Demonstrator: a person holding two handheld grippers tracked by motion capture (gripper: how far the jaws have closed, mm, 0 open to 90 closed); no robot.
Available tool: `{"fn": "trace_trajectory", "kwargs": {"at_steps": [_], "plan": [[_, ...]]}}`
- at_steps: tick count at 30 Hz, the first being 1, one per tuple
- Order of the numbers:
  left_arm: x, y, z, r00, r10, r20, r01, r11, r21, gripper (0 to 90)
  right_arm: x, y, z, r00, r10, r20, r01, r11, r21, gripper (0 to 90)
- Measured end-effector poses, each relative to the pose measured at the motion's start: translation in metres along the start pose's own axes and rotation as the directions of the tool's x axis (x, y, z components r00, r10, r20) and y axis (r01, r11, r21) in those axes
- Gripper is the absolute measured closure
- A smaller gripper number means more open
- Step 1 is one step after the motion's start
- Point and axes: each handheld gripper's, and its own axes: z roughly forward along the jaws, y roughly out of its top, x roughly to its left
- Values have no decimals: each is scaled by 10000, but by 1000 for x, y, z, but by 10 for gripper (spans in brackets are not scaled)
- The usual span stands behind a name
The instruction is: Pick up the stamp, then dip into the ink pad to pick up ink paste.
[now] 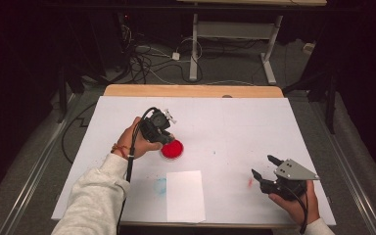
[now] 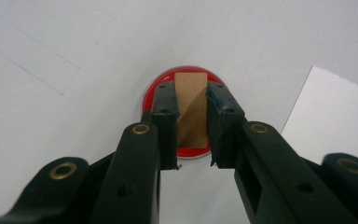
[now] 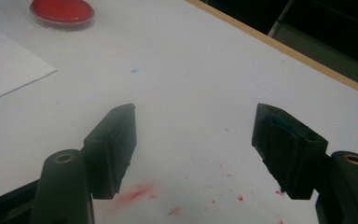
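— Where is the wooden block [image 2: 192, 108]?
— At frame centre, over the red ink pad [image 2: 152, 91] — the left gripper [image 2: 192, 108] is clamped on it.
— And the right gripper [image 3: 193, 151]?
— Lower right of the high view, jaws apart, nothing between them.

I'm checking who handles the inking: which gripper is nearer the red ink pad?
Left. The left gripper hangs right over the red ink pad, shut on a wooden block. The right gripper rests open far off, near the table's right edge.
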Motion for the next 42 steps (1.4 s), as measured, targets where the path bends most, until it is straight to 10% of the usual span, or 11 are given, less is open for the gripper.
{"fn": "trace_trajectory", "kwargs": {"at_steps": [17, 42], "plan": [[4, 4, 46, 9998, -2, 189, -22, 9920, 1259, 739, 5, -1, 1, 9996, -254, -121, 257, 9995, 191, 314], [2, 6, 51, 9999, -143, 72, 132, 9904, 1375, 740, 6, 0, -3, 9991, -410, -86, 411, 9991, 64, 311]]}}
